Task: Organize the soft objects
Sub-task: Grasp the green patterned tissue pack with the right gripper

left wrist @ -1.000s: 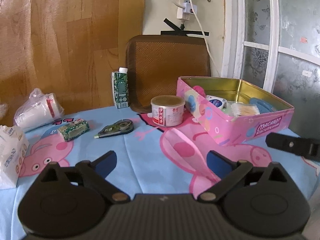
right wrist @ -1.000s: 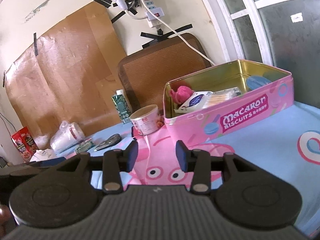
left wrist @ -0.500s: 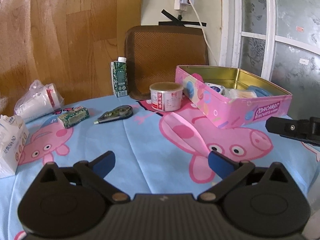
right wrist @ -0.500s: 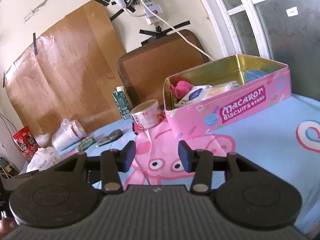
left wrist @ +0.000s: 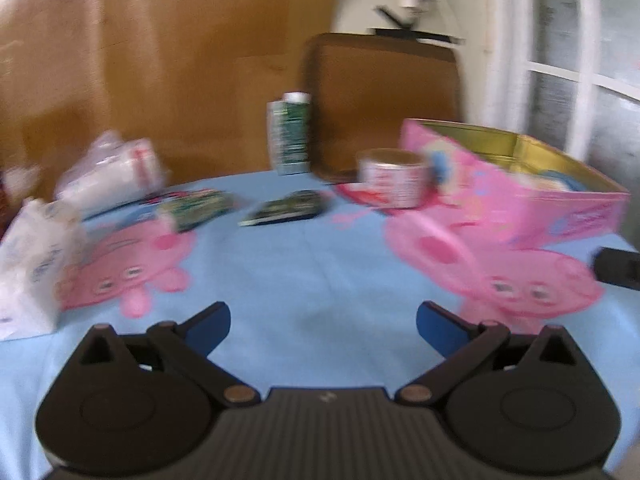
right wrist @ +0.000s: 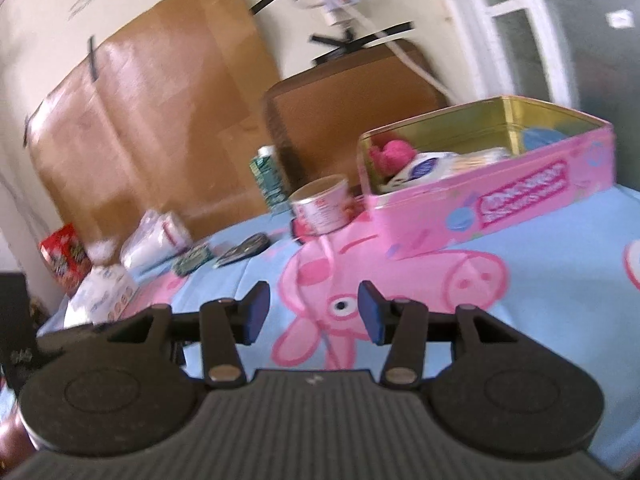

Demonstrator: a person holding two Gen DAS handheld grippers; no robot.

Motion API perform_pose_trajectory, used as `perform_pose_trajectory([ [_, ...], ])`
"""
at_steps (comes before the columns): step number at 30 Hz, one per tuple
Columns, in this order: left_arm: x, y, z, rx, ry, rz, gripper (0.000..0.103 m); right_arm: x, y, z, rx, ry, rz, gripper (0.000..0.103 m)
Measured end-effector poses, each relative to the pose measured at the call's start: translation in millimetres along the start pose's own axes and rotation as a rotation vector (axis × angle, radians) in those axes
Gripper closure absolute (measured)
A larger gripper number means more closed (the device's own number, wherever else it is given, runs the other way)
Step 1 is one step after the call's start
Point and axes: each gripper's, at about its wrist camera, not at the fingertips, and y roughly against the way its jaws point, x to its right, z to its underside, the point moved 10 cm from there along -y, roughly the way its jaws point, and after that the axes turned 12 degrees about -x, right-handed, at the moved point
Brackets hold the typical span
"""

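A pink biscuit tin point(left wrist: 520, 204) point(right wrist: 480, 208) stands open at the right of the table. It holds a pink fluffy item point(right wrist: 390, 154), a white packet point(right wrist: 424, 168) and other small things. A white tissue pack point(left wrist: 32, 256) point(right wrist: 104, 292) lies at the left edge. A bag of white cups point(left wrist: 112, 172) point(right wrist: 156, 236) lies behind it. My left gripper point(left wrist: 323, 322) is open wide and empty above the cloth. My right gripper point(right wrist: 314, 312) is open and empty, short of the tin.
A round can point(left wrist: 390, 178) point(right wrist: 322, 208), a green carton point(left wrist: 290, 134), a correction tape point(left wrist: 288, 208) and a small green packet point(left wrist: 196, 206) sit mid-table on the pig-print cloth point(left wrist: 300, 264). A brown chair back point(left wrist: 384, 96) stands behind. A red bag point(right wrist: 64, 256) is far left.
Both grippers have pulled back from the tin, and both views are now motion-blurred. Both grippers stay open and empty.
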Motion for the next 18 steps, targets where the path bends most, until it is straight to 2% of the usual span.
perform_pose_trajectory([
  [4, -62.3, -13.2, 3.8, -0.015, 0.073, -0.092, 0.000, -24.0, -30.1, 0.9, -0.064, 0.069, -0.036, 0.052],
  [7, -116.9, -20.9, 4.8, -0.015, 0.145, -0.201, 0.000, -49.1, -63.6, -5.8, -0.115, 0.138, -0.068, 0.052],
  [8, -130.7, -23.3, 6.2, -0.027, 0.180, -0.209, 0.000, -59.1, -75.2, -9.7, -0.125, 0.167, -0.078, 0.052],
  [11, -152.5, -28.6, 11.3, -0.049, 0.316, -0.109, 0.001, -100.4, -128.1, -27.6, -0.180, 0.255, -0.137, 0.052],
  [15, -153.9, -26.1, 11.1, -0.039, 0.344, -0.081, 0.000, -154.6, -210.6, -56.4, -0.269, 0.201, -0.215, 0.050],
  [17, -154.0, -24.7, 11.2, -0.033, 0.351, -0.072, 0.000, -179.4, -247.4, -67.0, -0.290, 0.207, -0.212, 0.032],
  [18, -155.6, -23.4, 12.2, -0.027, 0.358, -0.064, 0.000, -187.3, -259.9, -69.4, -0.294, 0.210, -0.201, 0.029],
])
